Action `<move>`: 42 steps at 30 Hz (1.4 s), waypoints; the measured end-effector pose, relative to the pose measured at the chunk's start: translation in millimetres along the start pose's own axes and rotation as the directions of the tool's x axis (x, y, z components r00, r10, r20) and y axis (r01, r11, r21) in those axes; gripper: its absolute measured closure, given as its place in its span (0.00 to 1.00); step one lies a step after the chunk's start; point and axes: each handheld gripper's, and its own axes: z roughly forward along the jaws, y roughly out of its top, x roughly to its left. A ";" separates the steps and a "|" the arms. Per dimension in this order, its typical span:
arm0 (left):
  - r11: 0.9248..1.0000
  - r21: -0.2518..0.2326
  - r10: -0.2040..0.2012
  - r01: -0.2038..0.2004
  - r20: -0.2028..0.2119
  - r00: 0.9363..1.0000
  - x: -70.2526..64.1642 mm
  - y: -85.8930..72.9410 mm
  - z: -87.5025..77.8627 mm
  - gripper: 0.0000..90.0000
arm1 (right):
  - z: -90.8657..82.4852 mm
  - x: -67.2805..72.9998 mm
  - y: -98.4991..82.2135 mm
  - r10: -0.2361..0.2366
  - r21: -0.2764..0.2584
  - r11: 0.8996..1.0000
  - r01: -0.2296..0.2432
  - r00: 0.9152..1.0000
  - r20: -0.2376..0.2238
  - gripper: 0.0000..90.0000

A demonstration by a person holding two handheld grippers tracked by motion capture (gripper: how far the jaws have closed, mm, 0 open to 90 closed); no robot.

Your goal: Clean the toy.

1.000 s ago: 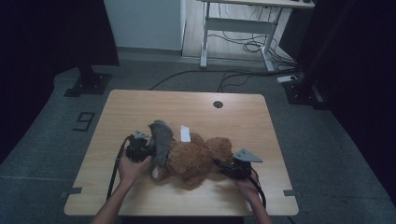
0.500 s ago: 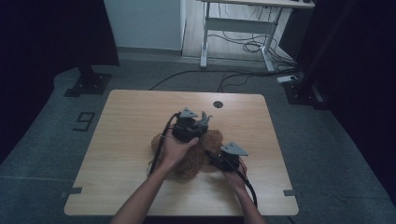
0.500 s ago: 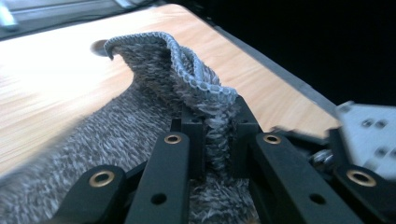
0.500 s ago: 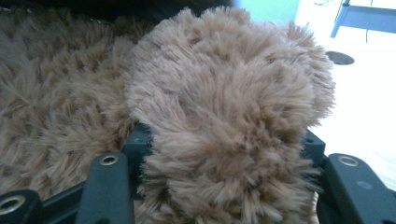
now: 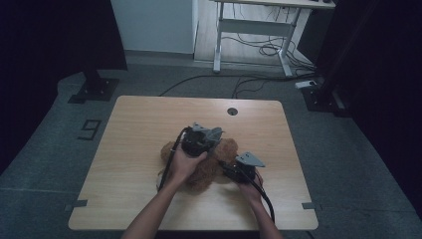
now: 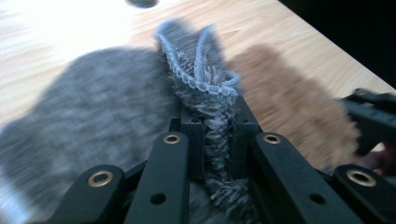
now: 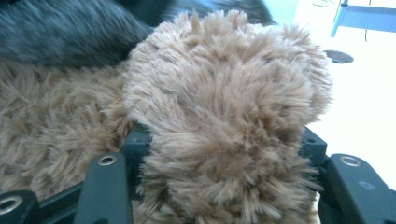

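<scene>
A brown plush bear (image 5: 211,167) lies in the middle of the wooden table (image 5: 134,129). My left gripper (image 5: 201,140) hovers over the bear's far side, shut on a grey knitted garment (image 5: 215,133). In the left gripper view the knit edge (image 6: 205,84) is pinched between the jaws of my left gripper (image 6: 215,119), with the bear (image 6: 289,107) to the right. My right gripper (image 5: 235,170) sits at the bear's right side. In the right gripper view, my right gripper (image 7: 224,149) is shut on a thick furry limb (image 7: 224,107), with the grey garment (image 7: 60,32) behind.
A round cable hole (image 5: 232,111) sits near the table's far edge. Beyond the table stand a white desk frame (image 5: 249,30), floor cables (image 5: 259,50) and dark stand bases (image 5: 94,89). Bare tabletop lies to the left and far side of the bear.
My left hand has carried the grey garment from the bear's left side across to above its far right part. My right gripper has shifted a little leftward, holding the bear.
</scene>
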 end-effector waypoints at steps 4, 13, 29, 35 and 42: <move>1.000 -0.025 -0.004 0.003 -0.068 0.998 20.8 -9.7 -20.4 0.89 | 0.0 1.3 -0.1 -0.003 -0.001 1.000 0.003 1.000 0.011 0.45; 0.993 -0.031 -0.121 0.118 -0.148 0.982 80.2 -56.1 -46.0 0.90 | 0.7 1.7 -1.4 0.009 -0.010 1.000 -0.009 1.000 0.015 0.45; 0.988 -0.045 -0.151 0.146 -0.161 0.975 99.5 -63.2 -69.7 0.90 | 2.8 2.0 -0.4 0.003 -0.008 1.000 -0.003 1.000 0.029 0.46; 0.994 -0.104 -0.051 0.041 -0.097 0.994 56.7 -10.8 -63.3 0.89 | 12.7 -0.3 3.3 -0.009 -0.014 1.000 0.010 0.998 0.066 0.46; 0.998 -0.043 0.035 -0.038 -0.060 0.998 16.8 22.7 -11.0 0.88 | 21.1 -7.9 3.9 0.007 -0.037 0.999 -0.003 0.995 0.100 0.46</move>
